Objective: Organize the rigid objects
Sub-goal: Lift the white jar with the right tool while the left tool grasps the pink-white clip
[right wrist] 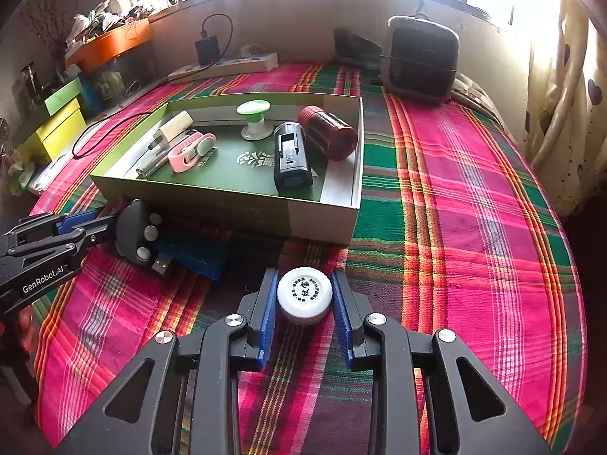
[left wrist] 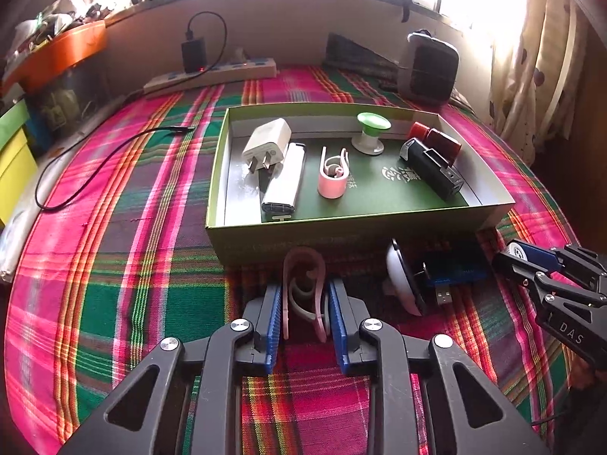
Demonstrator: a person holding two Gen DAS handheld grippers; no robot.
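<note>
A pink clip [left wrist: 303, 284] sits between the blue pads of my left gripper [left wrist: 305, 314], which is shut on it, just in front of the green box's near wall [left wrist: 341, 233]. My right gripper [right wrist: 303, 303] is shut on a small white-capped jar [right wrist: 303, 292], near the box's front right corner [right wrist: 322, 223]. The box holds a white charger [left wrist: 265, 144], a white flat case [left wrist: 284, 178], a second pink clip [left wrist: 333, 176], a green-topped spool [left wrist: 370, 132], a black device [left wrist: 432, 168] and a red cylinder [left wrist: 436, 138]. The right gripper [left wrist: 512, 256] shows at the right edge of the left wrist view.
A white and black round gadget [left wrist: 402, 280] and a blue USB device [left wrist: 455, 273] lie on the plaid cloth before the box. A power strip [left wrist: 212, 74], a black heater [right wrist: 421, 60], a loose cable [left wrist: 95, 167] and yellow-green boxes [right wrist: 60, 125] ring the area. Open cloth lies to the right [right wrist: 474, 189].
</note>
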